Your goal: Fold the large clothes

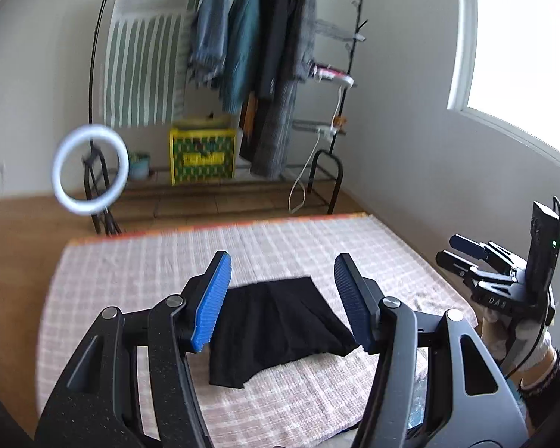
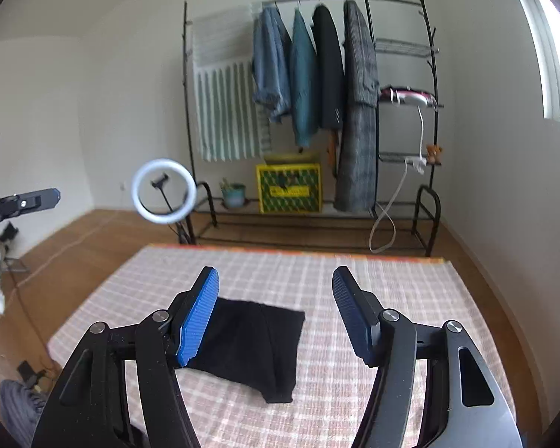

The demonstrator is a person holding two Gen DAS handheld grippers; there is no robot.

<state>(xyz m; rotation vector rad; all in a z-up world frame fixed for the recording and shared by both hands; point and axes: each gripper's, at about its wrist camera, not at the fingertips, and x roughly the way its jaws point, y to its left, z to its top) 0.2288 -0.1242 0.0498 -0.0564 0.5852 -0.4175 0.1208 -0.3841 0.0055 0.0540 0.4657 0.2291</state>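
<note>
A black garment point(image 1: 276, 328) lies folded into a compact shape on the pink checked cloth point(image 1: 138, 272) that covers the table. In the right wrist view the same black garment point(image 2: 257, 343) sits left of centre on the checked cloth point(image 2: 354, 291). My left gripper point(image 1: 282, 298) hangs above it, open, with nothing between its blue pads. My right gripper point(image 2: 276, 310) is also open and empty above the cloth. The right gripper point(image 1: 466, 257) shows at the right edge of the left wrist view, held by a gloved hand point(image 1: 522, 347).
A clothes rack point(image 2: 317, 93) with several hanging garments stands against the far wall, a yellow crate point(image 2: 289, 188) on its lower shelf. A ring light point(image 2: 164, 190) on a stand is by the table's far left corner. A window point(image 1: 522, 56) is at the right.
</note>
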